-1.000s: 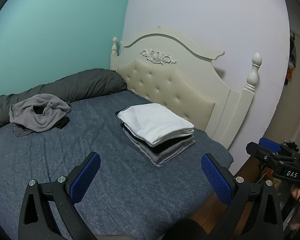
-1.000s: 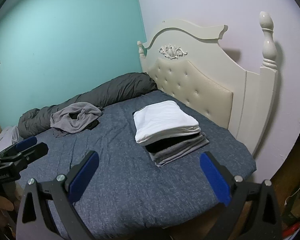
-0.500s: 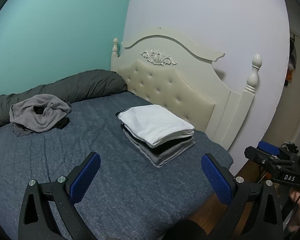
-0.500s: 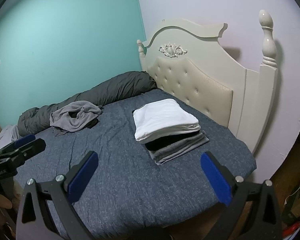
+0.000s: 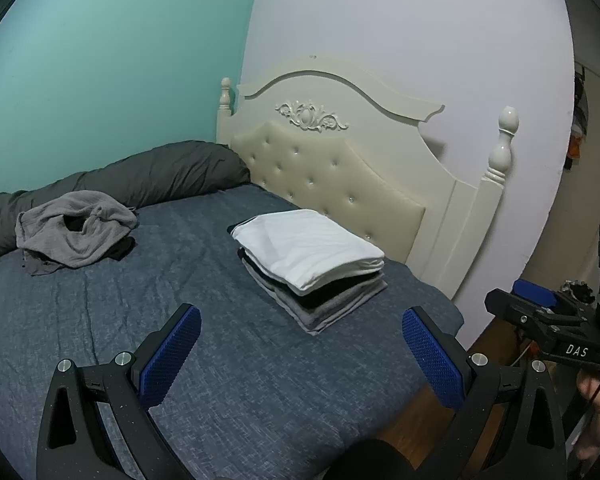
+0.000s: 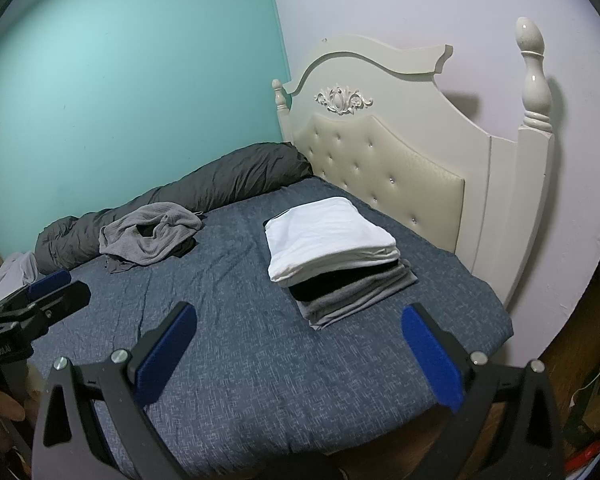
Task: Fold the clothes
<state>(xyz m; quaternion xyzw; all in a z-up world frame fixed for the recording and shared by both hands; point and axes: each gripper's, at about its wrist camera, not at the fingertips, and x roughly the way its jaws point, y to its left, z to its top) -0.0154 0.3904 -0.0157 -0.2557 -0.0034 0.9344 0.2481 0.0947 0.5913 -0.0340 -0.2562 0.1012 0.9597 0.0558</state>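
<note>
Well beyond both spread, empty claws (image 5: pixel 301 350) (image 6: pixel 299 350), crumpled grey clothing (image 5: pixel 74 230) lies left of the folded stack (image 5: pixel 312 264).

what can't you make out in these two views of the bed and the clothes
- Dark item under the crumpled grey garment: left wrist view, mostly covered, kind unclear.
- Folded stack: both views, only layer edges show below the white top piece; count uncertain.
- Pale cloth: right wrist view, cut off by the left gripper.
- Bed near edge: hidden behind the open right gripper.

The blue-sheeted bed (image 5: pixel 228 364) bears a folded clothes stack (image 5: pixel 312 264), crumpled grey garment (image 5: pixel 74 232) and rolled duvet (image 5: pixel 148 176).
</note>
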